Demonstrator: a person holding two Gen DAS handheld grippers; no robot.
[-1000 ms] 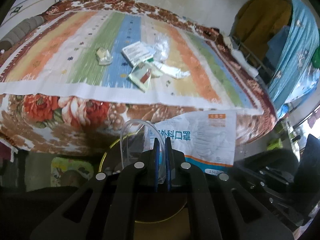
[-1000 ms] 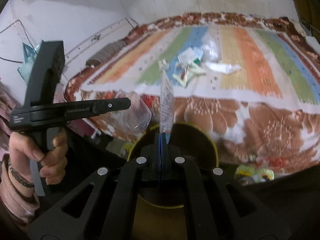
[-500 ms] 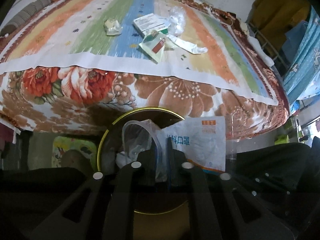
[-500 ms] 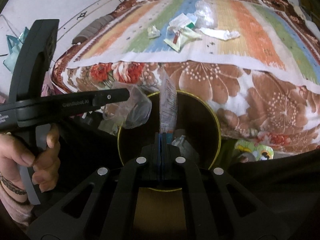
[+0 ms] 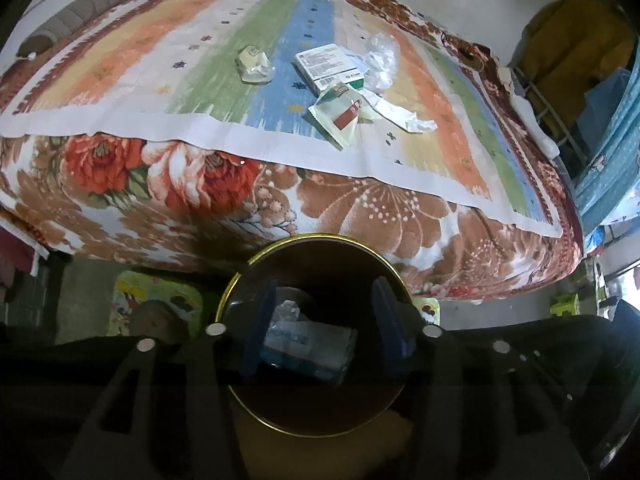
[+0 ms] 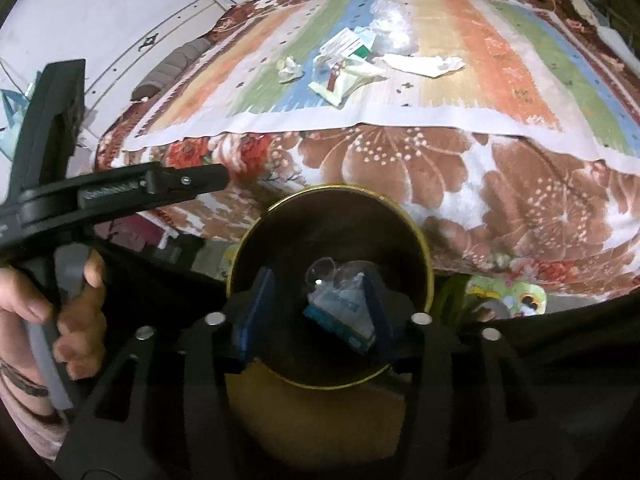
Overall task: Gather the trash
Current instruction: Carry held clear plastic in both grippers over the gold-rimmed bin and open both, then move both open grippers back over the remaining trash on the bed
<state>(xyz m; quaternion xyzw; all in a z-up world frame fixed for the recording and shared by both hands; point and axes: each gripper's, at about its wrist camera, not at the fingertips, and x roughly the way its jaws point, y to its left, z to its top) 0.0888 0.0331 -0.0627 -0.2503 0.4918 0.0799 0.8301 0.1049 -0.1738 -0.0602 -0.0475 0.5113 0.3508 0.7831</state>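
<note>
Over the round dark bin w/ the gold rim (image 5: 390,270) we held both tools, pointed steeply down into its mouth. Our left tool (image 5: 326,326) had its blue pads (image 5: 256,332) apart and its jaws were opening, w/ nothing pinched between them; the white-and-blue printed plastic packet (image 5: 308,342) lay loose on the bin floor below, w/ a crumpled clear plastic piece (image 5: 286,308) just behind it. Our right tool (image 6: 316,312) was likewise spread, jaws opening, pads clear of everything; thru that gap we saw the same packet (image 6: 340,306) tilted in the bin (image 6: 248,240), clear plastic (image 6: 324,270) touching its far end.

In the right wrist view the left tool's black body (image 6: 120,192) showed from the side at the left edge, a hand (image 6: 52,308) wrapped round its grip.

Beyond the bin stood the bed w/ the brown-and-red floral blanket (image 5: 192,184), a pastel striped cloth (image 5: 224,40) spread on top. More trash sat on that cloth, approx mid-bed: a crumpled whitish paper wad (image 5: 254,65) on the green stripe, apart from the rest; a flat white-and-green cardboard box (image 5: 328,70); a pale green sachet w/ a red patch (image 5: 340,114) just in front of the box, overlapping its near corner; a crinkled clear plastic bag (image 5: 382,60) beside the box; and a flattened white wrapper (image 5: 400,114) lying next to the sachet. None of these were near either tool.
</note>
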